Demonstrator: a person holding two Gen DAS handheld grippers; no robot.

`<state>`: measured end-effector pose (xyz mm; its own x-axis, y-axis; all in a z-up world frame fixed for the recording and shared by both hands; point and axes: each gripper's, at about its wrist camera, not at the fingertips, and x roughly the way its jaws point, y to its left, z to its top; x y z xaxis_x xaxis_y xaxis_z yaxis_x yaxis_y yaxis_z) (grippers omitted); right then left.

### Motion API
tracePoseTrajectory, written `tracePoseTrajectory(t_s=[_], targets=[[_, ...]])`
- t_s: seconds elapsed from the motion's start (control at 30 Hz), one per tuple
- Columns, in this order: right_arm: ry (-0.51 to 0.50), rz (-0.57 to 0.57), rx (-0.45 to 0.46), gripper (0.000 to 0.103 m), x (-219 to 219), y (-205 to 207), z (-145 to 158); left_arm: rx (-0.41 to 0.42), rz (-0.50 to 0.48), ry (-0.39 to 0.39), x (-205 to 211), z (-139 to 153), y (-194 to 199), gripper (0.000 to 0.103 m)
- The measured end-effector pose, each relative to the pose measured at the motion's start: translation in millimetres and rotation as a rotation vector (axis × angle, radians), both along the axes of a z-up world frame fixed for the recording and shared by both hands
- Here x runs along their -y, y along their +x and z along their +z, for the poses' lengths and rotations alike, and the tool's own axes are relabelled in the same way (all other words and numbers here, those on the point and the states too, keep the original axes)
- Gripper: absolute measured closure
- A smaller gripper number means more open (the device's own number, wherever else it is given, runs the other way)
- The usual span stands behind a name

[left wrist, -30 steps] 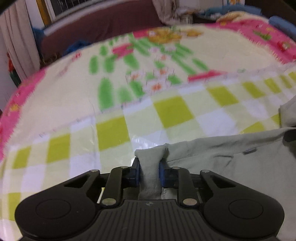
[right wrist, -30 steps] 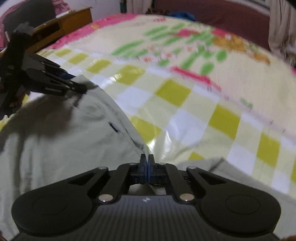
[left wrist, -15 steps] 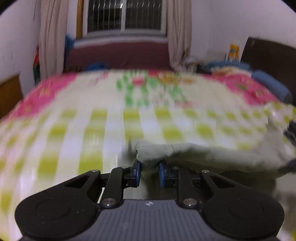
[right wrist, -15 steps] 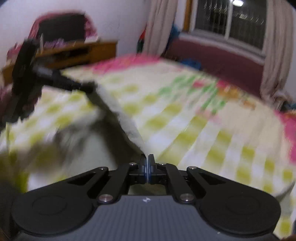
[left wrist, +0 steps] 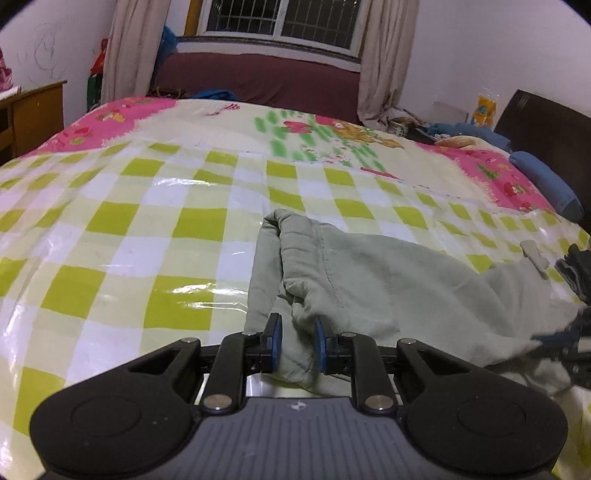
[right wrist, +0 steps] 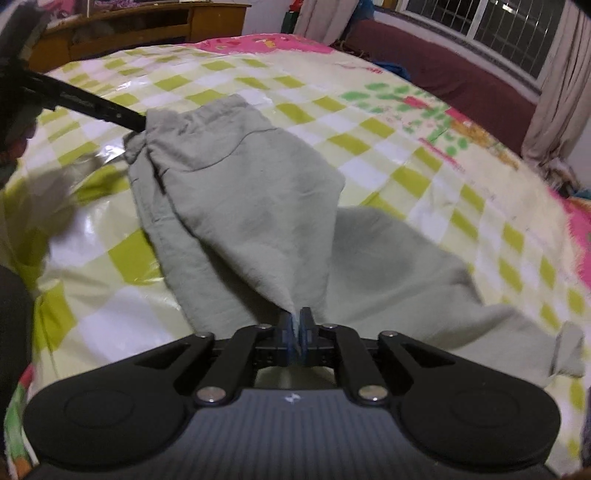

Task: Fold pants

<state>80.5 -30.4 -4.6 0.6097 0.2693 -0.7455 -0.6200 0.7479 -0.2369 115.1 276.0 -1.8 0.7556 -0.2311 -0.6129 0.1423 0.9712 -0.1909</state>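
Observation:
Pale grey-green pants (right wrist: 240, 192) lie spread on the bed, waistband end at the far left of the right wrist view, legs trailing right. My left gripper (left wrist: 297, 332) is shut on a bunched fold of the pants (left wrist: 369, 280) at the waistband. It also shows in the right wrist view as a black arm (right wrist: 92, 107) meeting the waistband. My right gripper (right wrist: 295, 332) is shut on a pinched point of the pants fabric, pulled up into a taut peak.
The bed carries a glossy yellow-green checked cover (left wrist: 147, 236) over a pink floral blanket (left wrist: 122, 125). A wooden desk (right wrist: 147, 22) stands at the left, a maroon sofa (left wrist: 258, 77) under the window, a blue pillow (left wrist: 543, 184) at the right.
Both grippers swung up and then came back down with the pants held, and the pants now lie spread across the checked cover. Both grips stay shut.

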Motion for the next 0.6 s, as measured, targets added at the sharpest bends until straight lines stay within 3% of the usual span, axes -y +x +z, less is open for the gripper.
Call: tracePoseTrajectory(t_s=[0.07, 0.1, 0.17, 0.27, 0.37, 0.43, 0.5, 0.53, 0.6], targets=[[0.022, 0.05, 0.049, 0.085, -10.9, -7.8, 9.3, -0.002, -0.02, -0.002, -1.9, -0.9, -4.1, 0.064], [0.037, 0.085, 0.055, 0.072, -19.1, -10.5, 12.8, -0.007, -0.03, -0.007, -2.2, -2.0, -4.9, 0.061], [0.045, 0.157, 0.059, 0.058, -40.3, -12.4, 13.8, -0.019, -0.056, -0.003, -0.9, -4.7, -4.5, 0.052], [0.022, 0.222, 0.095, 0.059, -69.6, -9.7, 4.6, -0.003, -0.081, 0.08, 9.2, -6.6, -1.5, 0.051], [0.027, 0.235, 0.09, 0.059, -86.1, 0.7, -2.3, 0.01, -0.103, 0.069, 15.4, -5.8, 6.2, 0.051], [0.013, 0.248, 0.11, 0.059, -94.9, 5.2, -7.7, 0.009, -0.088, 0.106, 21.5, -7.7, 11.0, 0.051], [0.009, 0.259, 0.126, 0.059, -102.3, 8.4, -13.1, -0.021, -0.068, 0.149, 24.9, -13.0, 18.7, 0.057], [0.015, 0.263, 0.126, 0.059, -106.0, 10.1, -15.6, -0.033, -0.068, 0.145, 24.2, -14.7, 20.9, 0.066], [0.032, 0.263, 0.132, 0.059, -113.1, 11.7, -17.4, -0.036, -0.064, 0.138, 23.1, -13.8, 20.9, 0.067]])
